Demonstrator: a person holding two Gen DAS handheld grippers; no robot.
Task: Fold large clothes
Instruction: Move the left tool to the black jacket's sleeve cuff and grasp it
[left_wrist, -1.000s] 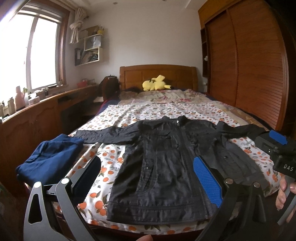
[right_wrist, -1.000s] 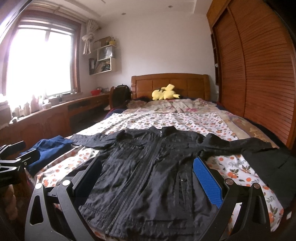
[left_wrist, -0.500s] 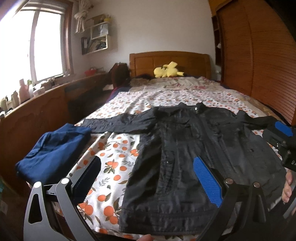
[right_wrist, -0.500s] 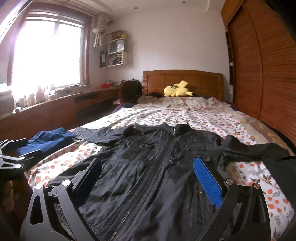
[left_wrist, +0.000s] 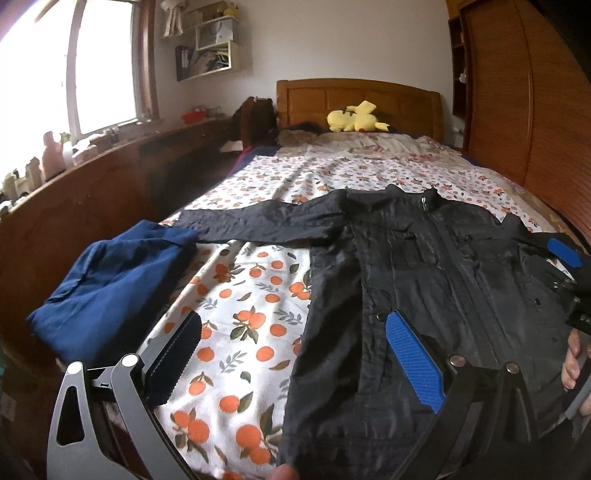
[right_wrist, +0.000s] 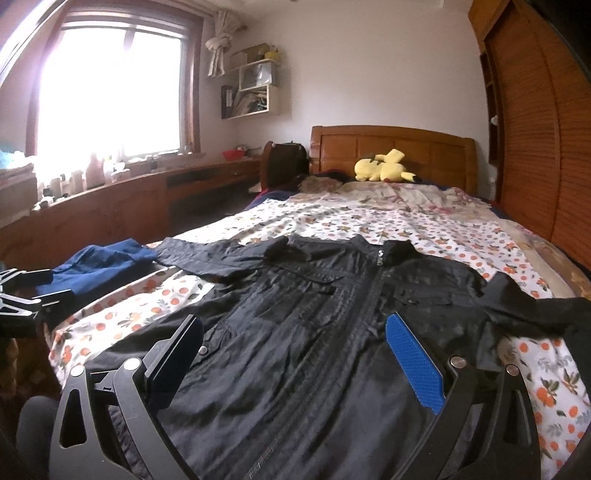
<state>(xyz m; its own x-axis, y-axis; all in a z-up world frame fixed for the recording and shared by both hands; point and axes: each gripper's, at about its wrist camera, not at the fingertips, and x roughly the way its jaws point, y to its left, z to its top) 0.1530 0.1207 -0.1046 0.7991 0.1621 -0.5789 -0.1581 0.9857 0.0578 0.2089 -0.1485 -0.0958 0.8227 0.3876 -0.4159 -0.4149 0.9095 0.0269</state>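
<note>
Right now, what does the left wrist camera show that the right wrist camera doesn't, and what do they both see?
Only the left wrist view shows the right gripper from outside, with the fingers of the hand holding it, and the jacket's near hem.

Only the right wrist view shows the jacket's right sleeve spread toward the bed's edge, and the left gripper from outside.

Both show the black jacket lying flat and zipped on the orange-print sheet, the folded blue garment, the yellow plush toy and the headboard. Both grippers are open and empty.
</note>
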